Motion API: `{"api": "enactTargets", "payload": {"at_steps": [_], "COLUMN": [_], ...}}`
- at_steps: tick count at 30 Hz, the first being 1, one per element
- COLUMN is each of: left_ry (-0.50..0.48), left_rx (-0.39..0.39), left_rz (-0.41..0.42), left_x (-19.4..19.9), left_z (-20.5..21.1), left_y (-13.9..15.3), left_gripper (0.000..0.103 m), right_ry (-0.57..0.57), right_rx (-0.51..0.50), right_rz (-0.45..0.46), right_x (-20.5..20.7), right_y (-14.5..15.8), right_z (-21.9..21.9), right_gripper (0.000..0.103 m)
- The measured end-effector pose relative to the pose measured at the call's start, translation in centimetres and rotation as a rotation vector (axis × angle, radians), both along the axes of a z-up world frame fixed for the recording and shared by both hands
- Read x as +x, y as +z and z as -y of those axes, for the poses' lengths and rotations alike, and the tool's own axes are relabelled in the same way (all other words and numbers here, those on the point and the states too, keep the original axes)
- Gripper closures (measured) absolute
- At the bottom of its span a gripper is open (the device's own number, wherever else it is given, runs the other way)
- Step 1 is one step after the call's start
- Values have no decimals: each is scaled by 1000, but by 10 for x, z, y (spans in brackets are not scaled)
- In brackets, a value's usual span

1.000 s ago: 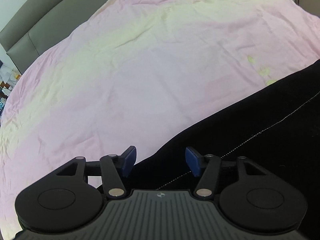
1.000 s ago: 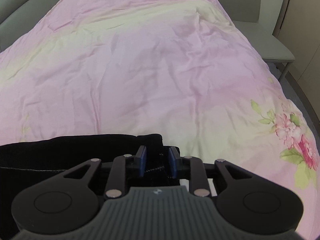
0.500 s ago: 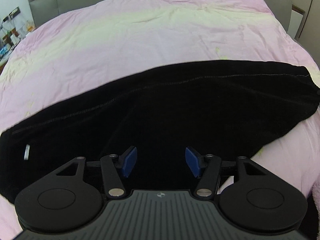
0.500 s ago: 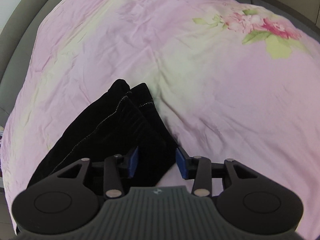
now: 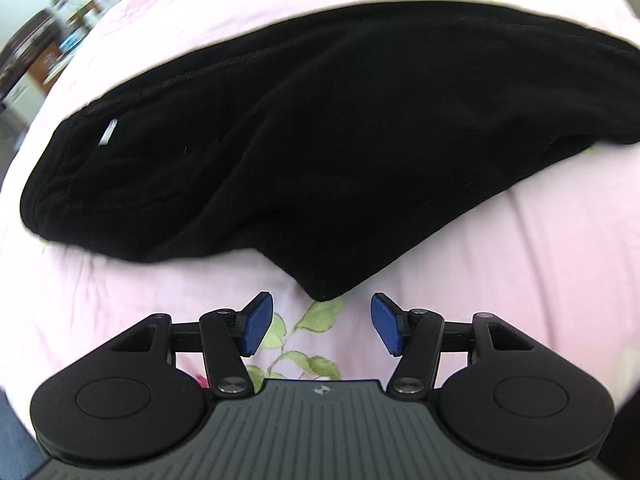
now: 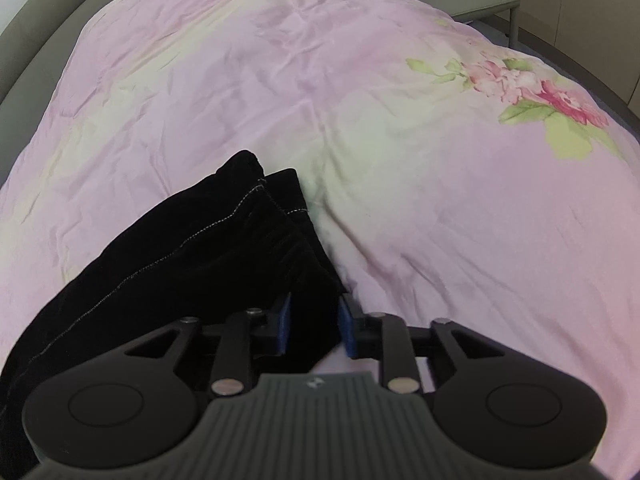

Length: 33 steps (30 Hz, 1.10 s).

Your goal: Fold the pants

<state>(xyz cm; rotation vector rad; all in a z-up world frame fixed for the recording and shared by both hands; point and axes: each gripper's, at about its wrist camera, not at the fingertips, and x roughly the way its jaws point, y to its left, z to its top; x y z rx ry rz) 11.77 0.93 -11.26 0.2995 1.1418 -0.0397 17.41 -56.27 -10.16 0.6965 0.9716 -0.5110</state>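
Lying across the bed is one pair of black pants [image 5: 340,128], spreading out on the pink bedspread [image 5: 540,248] just ahead of the left gripper [image 5: 322,322]. Two grippers are working here, one in each wrist view. The left gripper's jaws are standing wide and released, gripping nothing; a pointed fold of the pants is dipping toward the gap between them, stopping just short, with leaf print showing on the bedspread underneath.

The right gripper [image 6: 314,326] is sitting at the other end of the pants [image 6: 200,264], and its jaws are opening right now, with black cloth lying between the blue pads [image 6: 285,326]. Whether the pads are pressing on that cloth is hard to say, since the fabric is blending into the black linkage.

Ahead of the right jaws, two hem edges with pale stitching are peeking out, one beside the other, and beyond them the bedspread [image 6: 400,160] is running wide and bare, wrinkled, with one flower print [image 6: 540,92] off to the right near the bed's edge. A grey bench [image 6: 472,0] is standing past the far corner.

In the left view, a small white tag [image 5: 107,132] is showing on the pants far left of the jaws. The right end of the pants is running out of frame, and the furniture in the top left corner is blurring beyond telling.
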Motion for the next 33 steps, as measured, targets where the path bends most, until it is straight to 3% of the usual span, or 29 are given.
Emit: {"api": "enactTargets", "payload": {"at_steps": [5, 7, 8, 10, 13, 16, 19, 21, 28, 33], "left_ry": [123, 157, 174, 193, 204, 180, 186, 185, 197, 189], "left_rx": [-132, -158, -173, -191, -205, -184, -196, -198, -145, -133], "left_rz": [102, 142, 148, 148, 169, 194, 157, 113, -85, -134], "left_x": [10, 12, 15, 18, 15, 9, 7, 9, 26, 33], "left_z": [-3, -8, -11, -14, -16, -12, -15, -19, -24, -25], "left_y": [-1, 1, 1, 0, 5, 23, 41, 45, -1, -11], "left_gripper": [38, 48, 54, 75, 86, 88, 89, 89, 91, 91], "right_ry": [-78, -120, -143, -171, -192, -191, -172, -144, -107, -64], "right_rx": [142, 165, 177, 186, 185, 134, 80, 42, -6, -21], "right_rz": [59, 88, 106, 124, 107, 84, 77, 63, -8, -39], "right_x": [-22, -25, -25, -22, -15, -10, -8, -4, 5, 9], "right_y": [-17, -22, -24, -26, -30, -26, -12, -2, 1, -2], "right_z": [8, 8, 8, 5, -1, -8, -10, -10, -11, -11], "right_gripper": [48, 44, 44, 44, 48, 57, 69, 71, 72, 72]}}
